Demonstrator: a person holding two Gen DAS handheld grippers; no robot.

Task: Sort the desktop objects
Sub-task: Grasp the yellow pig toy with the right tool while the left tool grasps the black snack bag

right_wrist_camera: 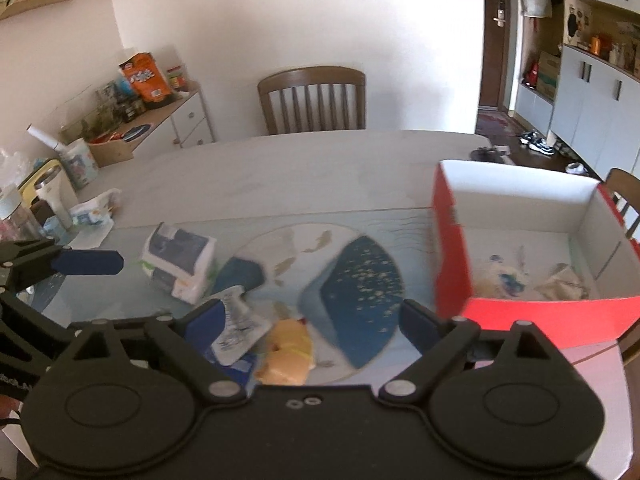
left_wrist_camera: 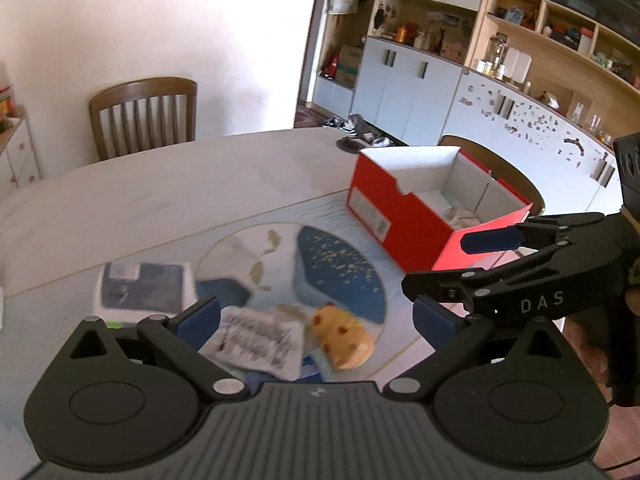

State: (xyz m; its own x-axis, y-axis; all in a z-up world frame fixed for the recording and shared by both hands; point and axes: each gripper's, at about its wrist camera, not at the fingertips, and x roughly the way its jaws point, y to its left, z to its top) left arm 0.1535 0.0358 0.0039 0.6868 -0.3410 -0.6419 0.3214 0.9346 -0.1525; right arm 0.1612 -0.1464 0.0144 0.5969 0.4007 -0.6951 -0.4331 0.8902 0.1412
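Several loose items: a yellow plush toy [right_wrist_camera: 289, 356], a flat printed sachet [right_wrist_camera: 236, 330] and a white-and-blue tissue pack [right_wrist_camera: 180, 260] lie on the patterned mat [right_wrist_camera: 360, 272] on the table [right_wrist_camera: 280, 168], left of the red cardboard box [right_wrist_camera: 532, 316].
Box contents: a pale soft item and crumpled paper already lie inside, judging by the right wrist view.
Left gripper [left_wrist_camera: 316, 316]: jaws spread wide, empty, above the sachet and plush toy.
Right gripper [right_wrist_camera: 310, 320]: jaws fully apart, nothing between them, hanging over the plush toy; in the left wrist view it enters from the right, near the box.
Plush toy handling: likely light, soft and squashy, not fragile; a grip across its narrow middle should hold.
Plush toy axis: in the left wrist view it runs from upper left to lower right; which end is the head is too blurred to tell.
Sachet handling: probably thin, limp and slippery; best pinched at a raised edge.
Sachet axis: roughly toward the tissue pack.
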